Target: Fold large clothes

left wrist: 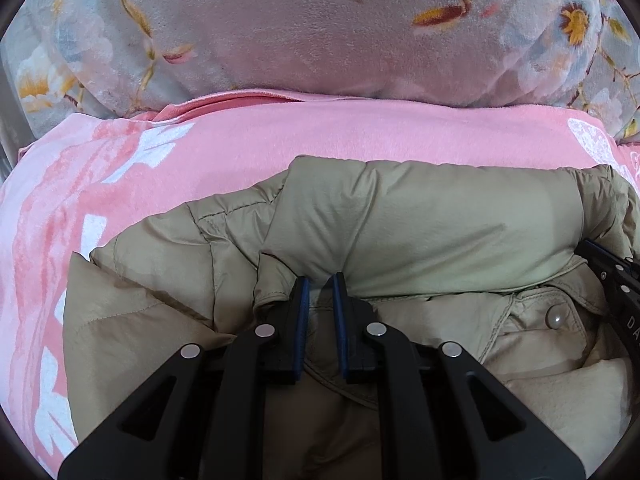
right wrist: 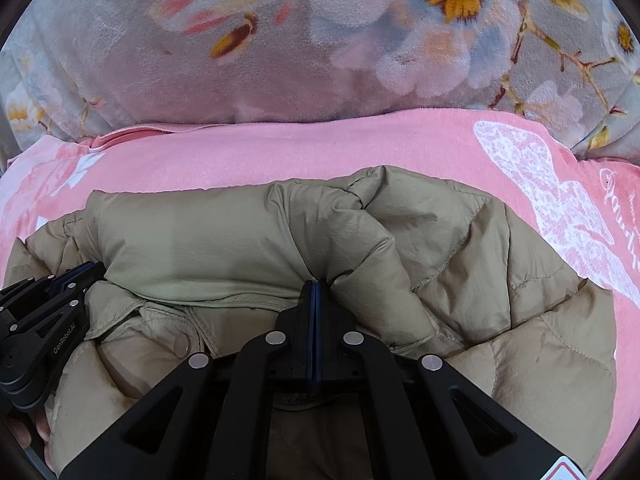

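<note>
The khaki puffer jacket lies bunched on the pink blanket, its collar roll running left to right; the right gripper is clamped on the collar's edge; the left gripper, slightly parted, releases or reaches it; carry both ends level, away from the floral quilt beyond.

Left gripper, side of its black body, right wrist view: white lettering "GenRobot.AI".
Right gripper, black body at the frame edge, left wrist view: white letters "DA", remainder cut off.
Pink blanket, right edge, right wrist view: white cursive script beside a white butterfly print; not legible.
Red-and-white sticker, right gripper's own body, bottom edge of the right wrist view: content cannot be read.
</note>
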Demonstrator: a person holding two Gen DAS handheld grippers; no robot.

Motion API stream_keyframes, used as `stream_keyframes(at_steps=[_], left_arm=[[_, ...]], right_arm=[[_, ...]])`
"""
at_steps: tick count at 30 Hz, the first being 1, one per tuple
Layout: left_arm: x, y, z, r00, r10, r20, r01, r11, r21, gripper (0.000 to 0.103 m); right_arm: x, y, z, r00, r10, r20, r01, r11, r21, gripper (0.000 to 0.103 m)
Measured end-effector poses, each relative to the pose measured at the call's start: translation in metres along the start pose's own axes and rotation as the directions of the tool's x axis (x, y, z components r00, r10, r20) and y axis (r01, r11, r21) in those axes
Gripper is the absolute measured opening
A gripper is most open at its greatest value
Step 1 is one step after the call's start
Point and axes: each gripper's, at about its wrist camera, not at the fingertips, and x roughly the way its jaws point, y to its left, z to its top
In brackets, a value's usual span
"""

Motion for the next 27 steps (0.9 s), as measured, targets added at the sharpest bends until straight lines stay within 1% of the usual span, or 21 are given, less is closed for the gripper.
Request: stream_keyframes(at_steps=[4, 6, 7, 9, 10, 11, 12, 13, 14, 15, 16, 17, 18, 19, 20, 21, 23, 25, 27], left_arm=[[0.001, 0.000, 0.001, 1.000, -0.001, 0.001, 0.001, 1.000, -0.006, 0.012], [0.001, 0.001, 0.001, 1.000, -0.004, 0.003, 0.004, 1.000, -0.011, 0.012], [-0.002, 0.003, 0.000, 1.000, -0.013, 0.009, 0.013, 1.000, -0.019, 0.012], [-0.012, 0.013, -0.006, 0.999, -0.052, 0.012, 0.053, 0.997, -0.060, 0.013], [-0.021, 0.018, -0.011, 0.997, -0.074, 0.005, 0.075, 0.994, -0.085, 0.018], [-0.035, 0.025, -0.018, 0.996, -0.087, 0.005, 0.087, 0.990, -0.113, 0.025], [-0.056, 0.035, -0.030, 0.993, -0.114, 0.021, 0.116, 0.983, -0.140, 0.044], [-0.079, 0.045, -0.045, 0.988, -0.150, 0.036, 0.154, 0.975, -0.158, 0.067], [-0.094, 0.053, -0.057, 0.985, -0.166, 0.045, 0.171, 0.971, -0.167, 0.076], [-0.117, 0.066, -0.078, 0.982, -0.183, 0.053, 0.189, 0.967, -0.171, 0.084], [-0.137, 0.078, -0.098, 0.980, -0.192, 0.049, 0.197, 0.966, -0.169, 0.084], [-0.154, 0.092, -0.120, 0.980, -0.196, 0.021, 0.196, 0.967, -0.165, 0.084], [-0.167, 0.103, -0.138, 0.980, -0.200, 0.003, 0.198, 0.966, -0.168, 0.084], [-0.180, 0.115, -0.158, 0.979, -0.206, -0.012, 0.200, 0.963, -0.178, 0.084], [-0.192, 0.128, -0.178, 0.977, -0.211, -0.030, 0.201, 0.960, -0.193, 0.084], [-0.206, 0.143, -0.203, 0.974, -0.223, -0.049, 0.208, 0.954, -0.218, 0.085], [-0.225, 0.167, -0.249, 0.967, -0.238, -0.093, 0.206, 0.941, -0.269, 0.085], [-0.233, 0.181, -0.278, 0.957, -0.263, -0.127, 0.211, 0.923, -0.321, 0.085], [-0.239, 0.186, -0.300, 0.943, -0.308, -0.127, 0.246, 0.900, -0.360, 0.085]], right_arm=[[0.002, -0.003, 0.002, 1.000, 0.019, 0.005, -0.019, 1.000, 0.015, 0.000], [0.001, -0.008, 0.002, 0.999, 0.050, 0.010, -0.051, 0.998, 0.038, 0.000], [-0.001, -0.014, 0.001, 0.997, 0.078, 0.015, -0.079, 0.995, 0.061, 0.000], [-0.011, -0.025, -0.006, 0.992, 0.130, 0.007, -0.130, 0.984, 0.122, 0.000], [-0.026, -0.032, -0.012, 0.991, 0.137, -0.003, -0.134, 0.979, 0.152, 0.002], [-0.040, -0.037, -0.018, 0.989, 0.145, -0.003, -0.142, 0.974, 0.176, 0.013], [-0.065, -0.045, -0.032, 0.987, 0.164, 0.004, -0.161, 0.966, 0.200, 0.020], [-0.092, -0.054, -0.048, 0.982, 0.191, 0.009, -0.188, 0.961, 0.203, 0.037], [-0.113, -0.061, -0.062, 0.979, 0.205, 0.012, -0.203, 0.959, 0.196, 0.051], [-0.145, -0.073, -0.086, 0.978, 0.206, 0.018, -0.205, 0.962, 0.178, 0.055], [-0.173, -0.084, -0.109, 0.983, 0.182, 0.020, -0.183, 0.970, 0.158, 0.059], [-0.202, -0.096, -0.135, 0.990, 0.139, 0.018, -0.140, 0.979, 0.145, 0.062], [-0.222, -0.105, -0.156, 0.994, 0.108, 0.014, -0.109, 0.984, 0.141, 0.065], [-0.249, -0.119, -0.185, 0.997, 0.079, 0.009, -0.080, 0.986, 0.149, 0.069], [-0.266, -0.129, -0.206, 0.997, 0.071, 0.005, -0.071, 0.984, 0.165, 0.071], [-0.287, -0.144, -0.236, 0.998, 0.070, -0.002, -0.068, 0.976, 0.207, 0.072], [-0.312, -0.167, -0.285, 0.996, 0.086, -0.037, -0.071, 0.948, 0.309, 0.074], [-0.319, -0.178, -0.318, 0.987, 0.144, -0.069, -0.107, 0.916, 0.388, 0.074], [-0.320, -0.184, -0.346, 0.978, 0.197, -0.074, -0.141, 0.876, 0.461, 0.074]])
